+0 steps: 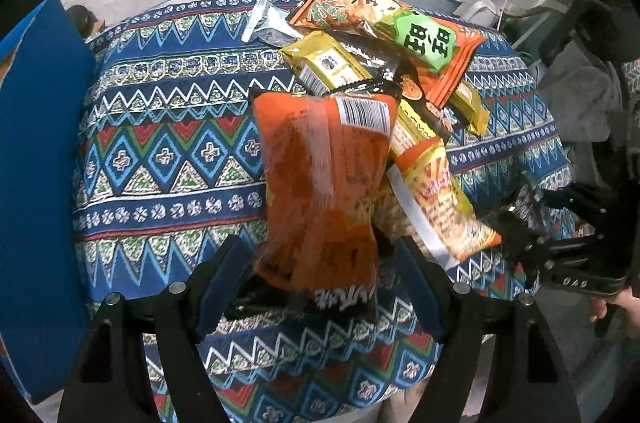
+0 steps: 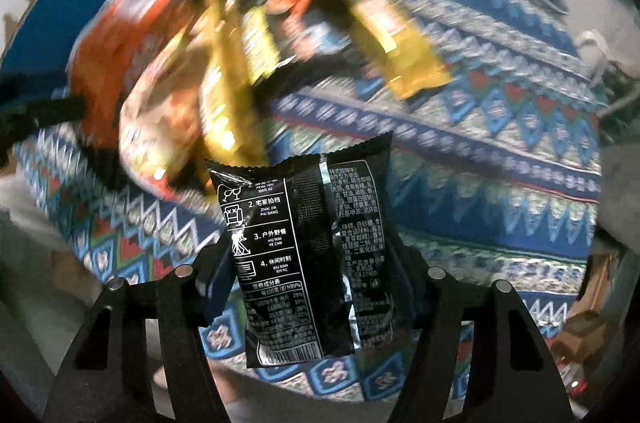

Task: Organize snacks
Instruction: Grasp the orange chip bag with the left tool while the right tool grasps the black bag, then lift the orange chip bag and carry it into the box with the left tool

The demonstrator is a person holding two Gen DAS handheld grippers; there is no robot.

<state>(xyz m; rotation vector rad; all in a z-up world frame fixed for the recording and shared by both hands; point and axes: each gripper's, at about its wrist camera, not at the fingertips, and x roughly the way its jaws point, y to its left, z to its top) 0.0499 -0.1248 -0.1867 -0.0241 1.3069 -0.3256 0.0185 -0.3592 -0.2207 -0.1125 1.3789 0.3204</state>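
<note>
Left gripper (image 1: 320, 263) clamped on orange packet (image 1: 324, 183); packet lifted just above patterned cloth (image 1: 168, 151), beside snack heap (image 1: 400, 63), long axis running away from jaws. Right gripper (image 2: 316, 263) grasping black packet (image 2: 308, 235); packet just short of heap, long axis along fingers, sealed crimp toward heap.

Grippers: black frames, blue pads.
Left gripper (image 1: 320, 263) and right gripper (image 2: 312, 263) alike: black angular linkage arms, round silver pivot pins (image 1: 177, 288), slotted cut-outs, dark blue finger pads (image 2: 218, 287). White lettering on right gripper body, seen from left view.
</note>
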